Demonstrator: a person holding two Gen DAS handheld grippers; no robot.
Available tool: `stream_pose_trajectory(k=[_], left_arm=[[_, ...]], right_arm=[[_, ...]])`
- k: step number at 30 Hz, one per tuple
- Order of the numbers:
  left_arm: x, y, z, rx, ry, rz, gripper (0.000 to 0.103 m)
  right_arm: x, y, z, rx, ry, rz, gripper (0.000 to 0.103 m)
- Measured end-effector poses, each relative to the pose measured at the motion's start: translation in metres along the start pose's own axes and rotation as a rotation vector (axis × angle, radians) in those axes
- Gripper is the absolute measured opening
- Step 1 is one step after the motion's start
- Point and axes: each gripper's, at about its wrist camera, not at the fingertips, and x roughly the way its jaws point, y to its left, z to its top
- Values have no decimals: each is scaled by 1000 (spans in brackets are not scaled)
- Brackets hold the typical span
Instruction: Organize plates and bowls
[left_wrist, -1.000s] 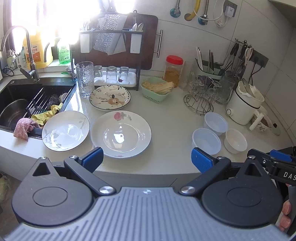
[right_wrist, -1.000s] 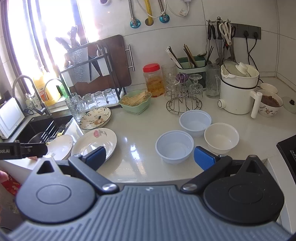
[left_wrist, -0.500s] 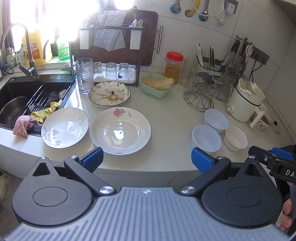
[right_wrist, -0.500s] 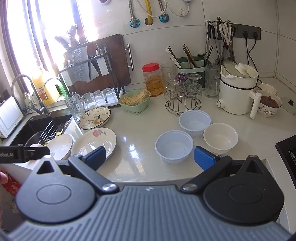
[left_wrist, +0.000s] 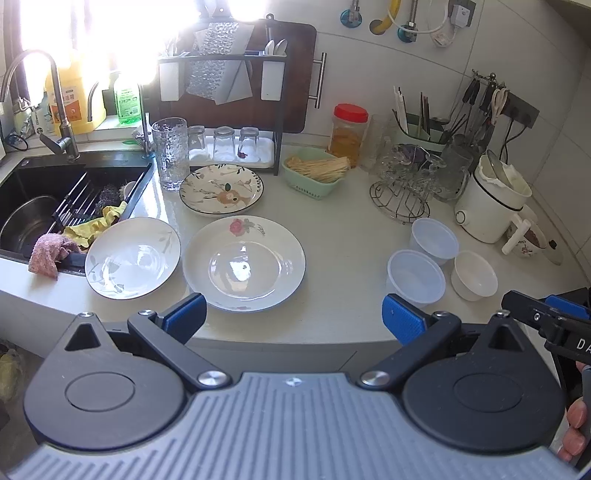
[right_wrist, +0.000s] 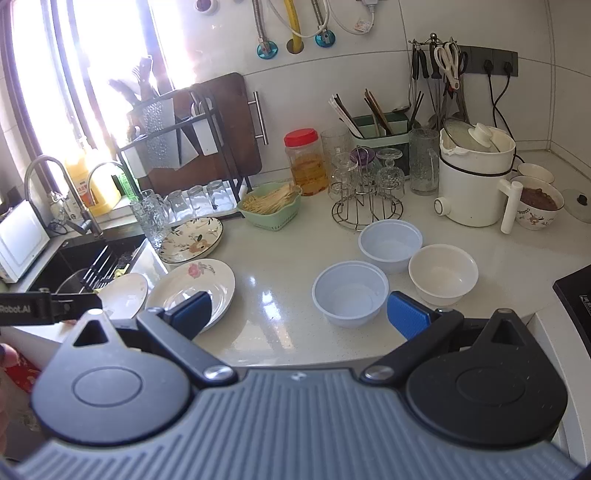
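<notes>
I hold both grippers off the counter edge, fingers spread, nothing grasped.
Left gripper (left_wrist: 293, 319) faces 3 plates (left_wrist: 243, 262); right gripper (right_wrist: 299, 314) faces 3 bowls (right_wrist: 350, 291).

Both tongs (left_wrist: 293, 321) (right_wrist: 299, 314): black linkage arms, blue pads, silver pivot screws, ribbed grey housing, round black discs
</notes>
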Motion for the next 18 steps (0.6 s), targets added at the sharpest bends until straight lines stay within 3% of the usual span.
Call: stream_pose_trajectory(k=[18], left_arm=[[-1,-3,-3,-7,-9,10,103]], right_arm=[[-1,0,-2,-6,-4,-6,103]])
